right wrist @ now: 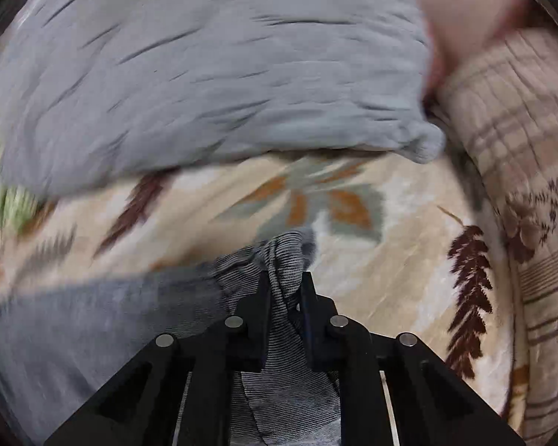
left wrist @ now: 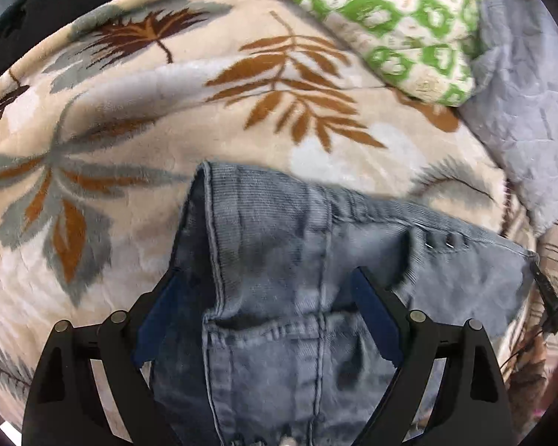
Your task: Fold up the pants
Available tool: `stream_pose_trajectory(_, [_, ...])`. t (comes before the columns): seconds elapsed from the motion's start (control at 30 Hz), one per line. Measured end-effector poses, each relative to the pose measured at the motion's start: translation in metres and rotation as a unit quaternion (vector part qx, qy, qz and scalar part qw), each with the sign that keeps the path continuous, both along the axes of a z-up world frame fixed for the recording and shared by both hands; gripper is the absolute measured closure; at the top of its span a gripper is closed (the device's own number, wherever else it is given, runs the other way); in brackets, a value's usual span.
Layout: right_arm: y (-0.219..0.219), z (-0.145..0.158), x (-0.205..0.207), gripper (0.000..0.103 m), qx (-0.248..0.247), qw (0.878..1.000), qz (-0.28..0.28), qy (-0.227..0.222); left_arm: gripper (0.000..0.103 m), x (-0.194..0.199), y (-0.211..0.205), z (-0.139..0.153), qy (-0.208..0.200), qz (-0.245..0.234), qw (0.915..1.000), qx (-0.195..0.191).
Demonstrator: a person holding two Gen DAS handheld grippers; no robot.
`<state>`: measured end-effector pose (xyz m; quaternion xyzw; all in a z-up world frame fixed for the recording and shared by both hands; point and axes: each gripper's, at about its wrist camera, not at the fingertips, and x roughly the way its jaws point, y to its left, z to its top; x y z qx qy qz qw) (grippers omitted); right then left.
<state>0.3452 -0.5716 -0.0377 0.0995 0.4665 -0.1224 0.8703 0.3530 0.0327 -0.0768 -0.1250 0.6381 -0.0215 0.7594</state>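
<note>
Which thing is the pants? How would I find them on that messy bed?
Look at the big beige blanket with brown and grey leaves. The pants lie on it between the left gripper's open fingers. They are the only faded blue-grey ribbed cloth with seams and a pocket, unlike the green patterned quilt or plain grey pillow.

soft, even indoor light in both views, no glare and no hard shadows. the left wrist view is mostly sharp near the left gripper [left wrist: 266, 275], with slight smear on the green patterned pillow [left wrist: 390, 26] far ahead of it. the right wrist view is streaked with motion blur, heaviest left of the right gripper [right wrist: 284, 278]. fisheye bending and dark corners frame both.
</note>
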Motion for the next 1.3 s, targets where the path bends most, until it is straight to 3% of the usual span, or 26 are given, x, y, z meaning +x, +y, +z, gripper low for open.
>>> stream_pose_trajectory(0.07, [-0.005, -0.012, 0.009, 0.077, 0.002, 0.999, -0.018, 0.034, 0.012, 0.001, 0.001, 0.001, -0.001, 0.000, 1.0000, 0.001])
stream_pose_trajectory(0.13, [-0.007, -0.006, 0.004, 0.076, 0.014, 1.000, -0.018, 0.020, 0.012, 0.000, 0.007, 0.012, -0.006, -0.007, 1.0000, -0.001])
stream_pose_trajectory(0.17, [-0.009, 0.002, -0.001, 0.066, 0.026, 1.000, -0.018, 0.003, 0.012, 0.000, 0.013, 0.020, -0.015, -0.004, 0.9999, -0.002])
stream_pose_trajectory(0.2, [-0.014, 0.012, -0.008, 0.047, 0.038, 0.999, -0.023, -0.014, 0.012, -0.001, 0.024, 0.032, -0.031, 0.008, 0.9995, -0.003])
stream_pose_trajectory(0.27, [-0.025, 0.030, -0.019, 0.027, 0.053, 0.997, -0.033, -0.037, 0.012, 0.002, 0.041, 0.047, -0.047, 0.027, 0.9984, -0.014])
stream_pose_trajectory(0.4, [-0.036, 0.041, -0.031, 0.025, 0.069, 0.996, -0.039, -0.043, 0.012, 0.010, 0.059, 0.041, -0.016, 0.053, 0.9974, -0.047])
stream_pose_trajectory(0.53, [-0.031, 0.029, -0.021, 0.025, 0.087, 0.996, -0.028, -0.022, 0.012, 0.009, 0.041, 0.007, 0.035, 0.042, 0.9963, -0.067])
stream_pose_trajectory(0.7, [-0.021, 0.003, 0.000, 0.025, 0.089, 0.996, -0.010, -0.002, 0.012, 0.019, 0.028, -0.003, 0.024, 0.033, 0.9973, -0.060])
stream_pose_trajectory(0.83, [-0.006, -0.027, 0.015, 0.029, 0.073, 0.997, 0.014, 0.028, 0.005, 0.029, 0.019, -0.007, 0.018, 0.022, 0.9979, -0.058])
stream_pose_trajectory(0.9, [0.012, -0.035, 0.016, 0.064, 0.015, 0.999, 0.029, 0.039, 0.005, 0.031, 0.013, -0.005, 0.015, 0.005, 0.9978, -0.065])
stream_pose_trajectory(0.93, [0.017, -0.035, 0.014, 0.072, 0.005, 0.999, 0.037, 0.036, 0.006, 0.030, 0.009, -0.004, 0.011, -0.006, 0.9971, -0.076])
stream_pose_trajectory(0.97, [0.021, -0.033, 0.012, 0.088, 0.006, 0.999, 0.043, 0.030, 0.014, 0.029, 0.006, -0.003, 0.005, -0.014, 0.9965, -0.083])
stream_pose_trajectory(1.0, [0.023, -0.031, 0.010, 0.089, 0.002, 0.999, 0.040, 0.028, 0.022, 0.026, 0.002, 0.000, -0.002, -0.022, 0.9965, -0.080])
stream_pose_trajectory(1.07, [0.027, -0.020, 0.000, 0.090, -0.010, 0.999, 0.037, 0.015, 0.071, 0.022, -0.006, 0.002, -0.007, -0.037, 0.9976, -0.059])
stream_pose_trajectory(1.13, [0.029, -0.009, -0.011, 0.090, -0.020, 0.999, 0.032, 0.004, 0.091, 0.016, -0.009, 0.006, -0.021, -0.042, 0.9987, -0.019])
stream_pose_trajectory(1.3, [0.029, 0.022, -0.049, 0.090, -0.021, 0.999, 0.021, -0.029, 0.094, -0.014, -0.006, 0.046, -0.103, -0.042, 0.9936, 0.022])
